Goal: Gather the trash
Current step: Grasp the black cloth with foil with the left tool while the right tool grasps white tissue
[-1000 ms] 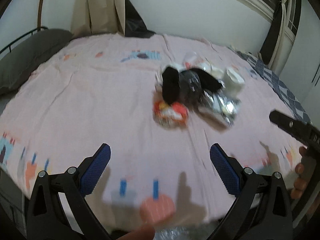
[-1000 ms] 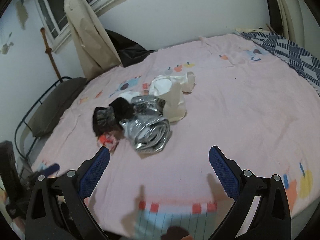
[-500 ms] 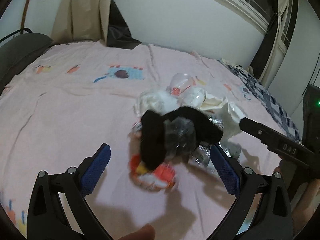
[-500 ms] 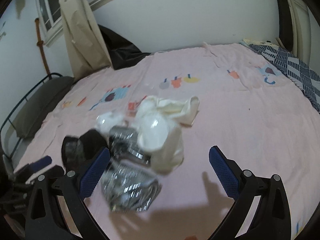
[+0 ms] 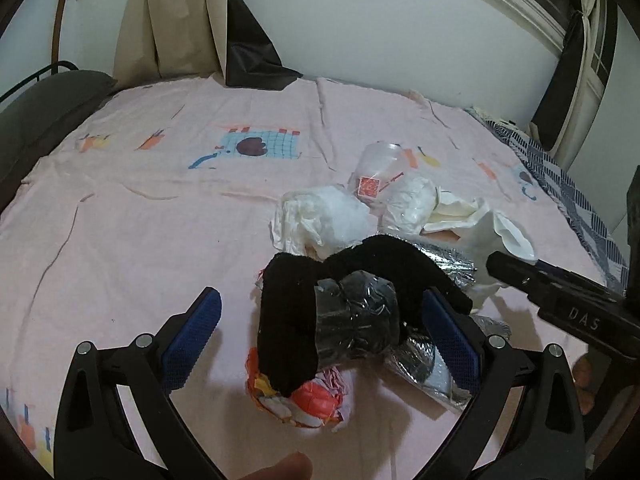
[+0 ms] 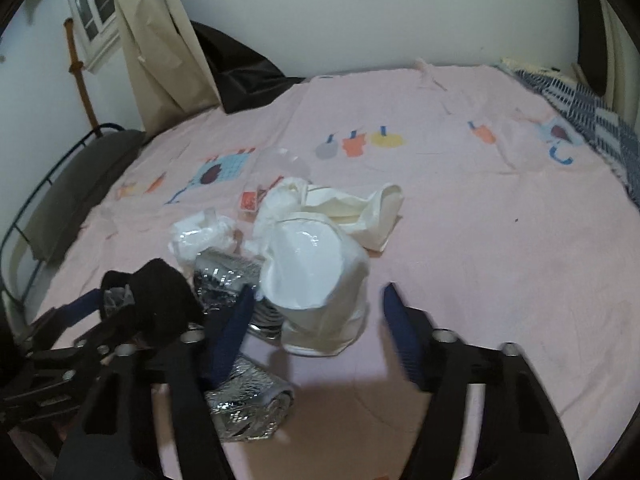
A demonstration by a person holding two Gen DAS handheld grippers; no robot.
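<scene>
Between left gripper [image 5: 320, 338] fingers (spread wide): black sock [image 5: 288, 320]

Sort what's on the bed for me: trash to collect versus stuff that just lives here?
Trash:
black sock
black plastic wrap
orange snack wrapper
silver foil bags
white paper cup
crumpled tissue
clear plastic cup

Not trash:
pink bedsheet
grey pillow
checked blanket

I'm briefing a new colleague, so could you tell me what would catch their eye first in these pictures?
A heap of trash sits mid-bed on the pink sheet: a black sock draped over dark crumpled plastic, between the open left gripper. The right gripper, also open, flanks a white bag.
</scene>
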